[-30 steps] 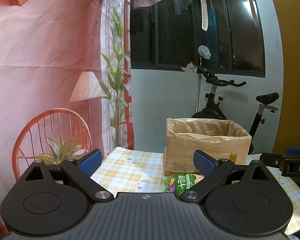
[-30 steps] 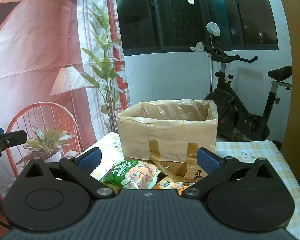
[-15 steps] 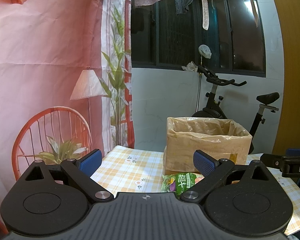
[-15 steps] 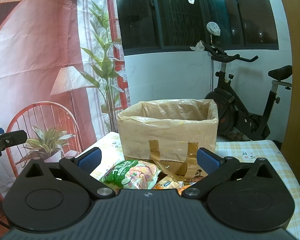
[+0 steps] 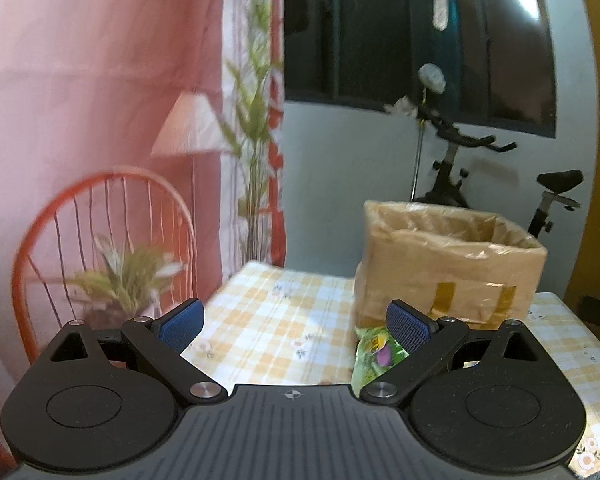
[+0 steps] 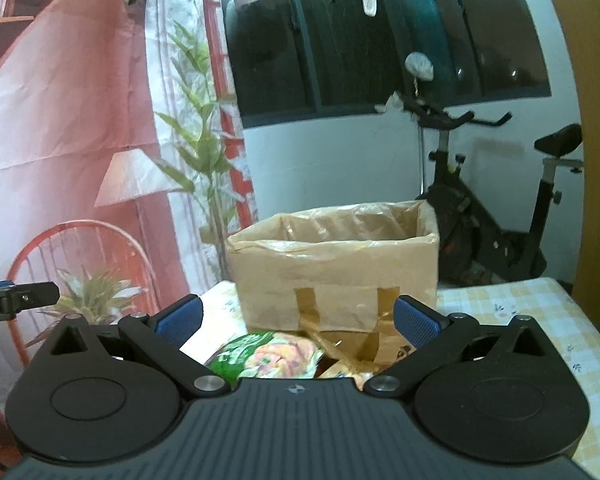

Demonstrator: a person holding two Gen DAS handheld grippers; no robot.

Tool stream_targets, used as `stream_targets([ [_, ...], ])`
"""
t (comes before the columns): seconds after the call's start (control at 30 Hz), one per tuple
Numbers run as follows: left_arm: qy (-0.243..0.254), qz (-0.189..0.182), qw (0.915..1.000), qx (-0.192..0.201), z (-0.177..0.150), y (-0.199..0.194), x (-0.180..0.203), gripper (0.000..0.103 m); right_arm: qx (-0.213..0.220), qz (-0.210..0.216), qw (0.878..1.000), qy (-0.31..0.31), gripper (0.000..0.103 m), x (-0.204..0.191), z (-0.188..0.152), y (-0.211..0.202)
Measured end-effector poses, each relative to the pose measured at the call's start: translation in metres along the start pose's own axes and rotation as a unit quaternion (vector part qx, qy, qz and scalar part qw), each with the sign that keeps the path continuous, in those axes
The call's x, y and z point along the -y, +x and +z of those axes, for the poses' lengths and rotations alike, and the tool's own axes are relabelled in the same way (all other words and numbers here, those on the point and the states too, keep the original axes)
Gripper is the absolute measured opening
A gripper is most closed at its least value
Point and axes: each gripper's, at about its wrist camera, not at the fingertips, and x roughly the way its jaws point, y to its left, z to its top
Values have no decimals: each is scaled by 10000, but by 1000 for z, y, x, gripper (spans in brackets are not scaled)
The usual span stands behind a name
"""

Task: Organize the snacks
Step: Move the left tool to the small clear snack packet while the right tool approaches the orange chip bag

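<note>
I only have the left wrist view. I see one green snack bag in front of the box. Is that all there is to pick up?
Observer: No. The right wrist view shows a second, tan packet lying to the right of the green snack bag, at the foot of the cardboard box.
Operator: Is the right hand-held gripper holding anything?
Observer: No. The right hand-held gripper is open with nothing between its fingers, above those snacks.
Operator: Is there anything already in the box?
Observer: Cannot tell. From the right wrist only the plastic liner shows over the rim; the box's bottom is hidden.
</note>
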Motion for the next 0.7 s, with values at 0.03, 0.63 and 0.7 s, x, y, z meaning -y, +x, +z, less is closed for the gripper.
stream_targets([
  [0.03, -53, -18, 10000, -57, -2, 7, -2, 100, -41, -2, 10000, 30, 103, 2, -3, 2],
  [0.63, 25, -84, 9963, -853, -29, 99, 2, 95, -1054, -325, 9934, 312, 103, 42, -32, 67],
  [0.7, 16, -75, 9953, -962, -31, 107, 0, 93, -1113, -388, 9924, 340, 103, 47, -33, 71],
])
